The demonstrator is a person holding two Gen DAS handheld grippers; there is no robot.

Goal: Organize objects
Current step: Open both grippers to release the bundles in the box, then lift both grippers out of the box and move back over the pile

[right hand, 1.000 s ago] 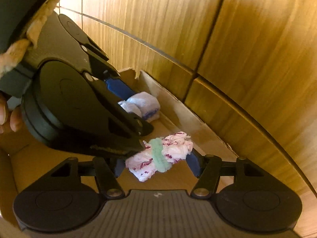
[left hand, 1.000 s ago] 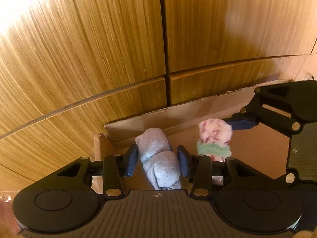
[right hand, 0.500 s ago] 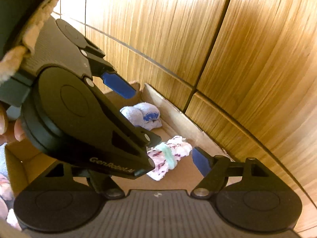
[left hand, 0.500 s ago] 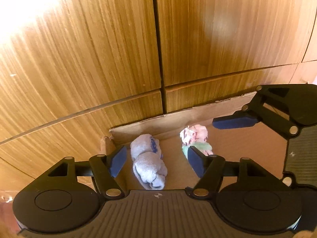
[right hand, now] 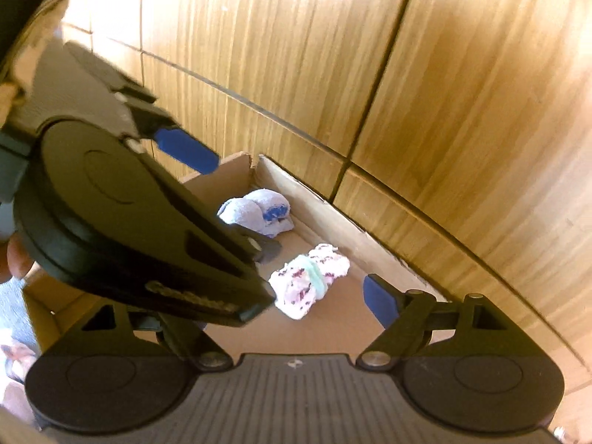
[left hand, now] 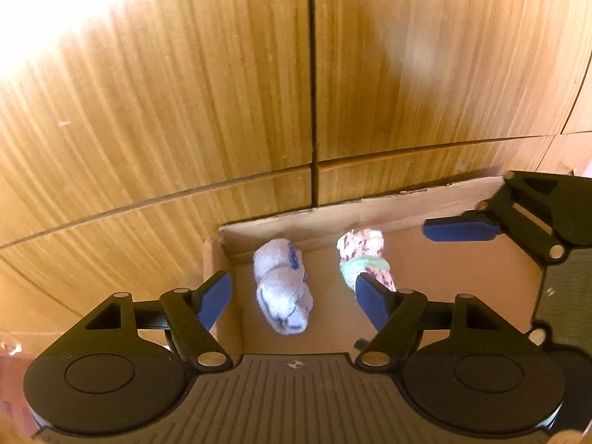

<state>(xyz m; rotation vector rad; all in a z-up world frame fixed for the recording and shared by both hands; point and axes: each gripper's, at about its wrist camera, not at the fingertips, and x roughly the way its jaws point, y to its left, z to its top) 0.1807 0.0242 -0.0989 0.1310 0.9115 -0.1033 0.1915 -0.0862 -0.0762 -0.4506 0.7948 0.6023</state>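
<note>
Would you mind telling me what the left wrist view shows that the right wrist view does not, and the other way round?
Only the left wrist view shows both fingers of the left gripper, its jaws opening, with the grey sock roll lying free beyond them. Only the right wrist view shows a fingertip of the person's hand at the left edge and the left gripper's round black body. Both show the cardboard box, the patterned sock roll with the green band, the wooden panels, and the right gripper, jaws opening, gripping nothing.

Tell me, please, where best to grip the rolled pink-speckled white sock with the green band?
Probably across the rolled pink-speckled white sock's green-banded middle, where it narrows. Come from above: it lies flat on the cardboard box floor, one end near the wall, clear of the pale blue sock bundle.
</note>
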